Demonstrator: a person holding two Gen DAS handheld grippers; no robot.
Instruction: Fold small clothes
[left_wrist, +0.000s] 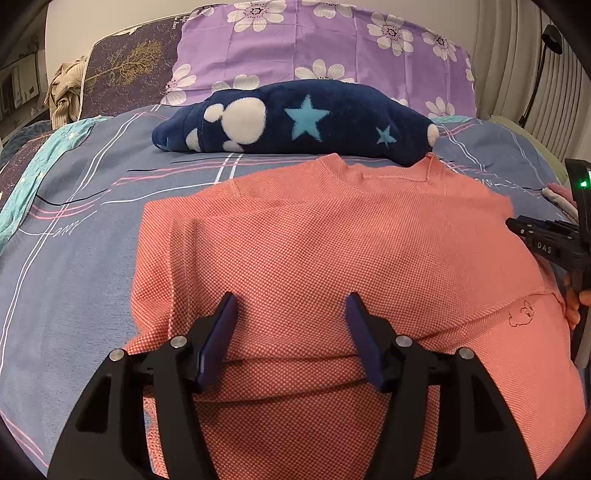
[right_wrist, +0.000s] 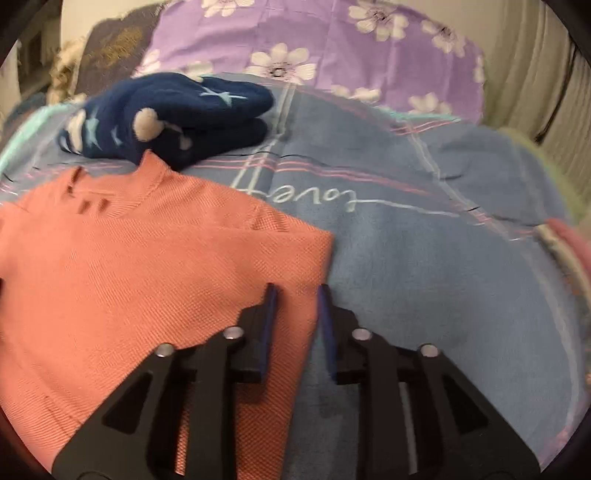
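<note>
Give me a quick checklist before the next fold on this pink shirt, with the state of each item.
1. Left gripper jaws open, nothing pinched: ok.
2. Right gripper jaws apart over the shirt's right edge, fabric not clamped: ok.
3. Pink shirt lying flat on the bedsheet: not ok, a ridge crosses it near the left gripper.
4. Navy star blanket clear of the shirt: not ok, its edge meets the collar.
5. Sleeves tucked in: cannot tell.
</note>
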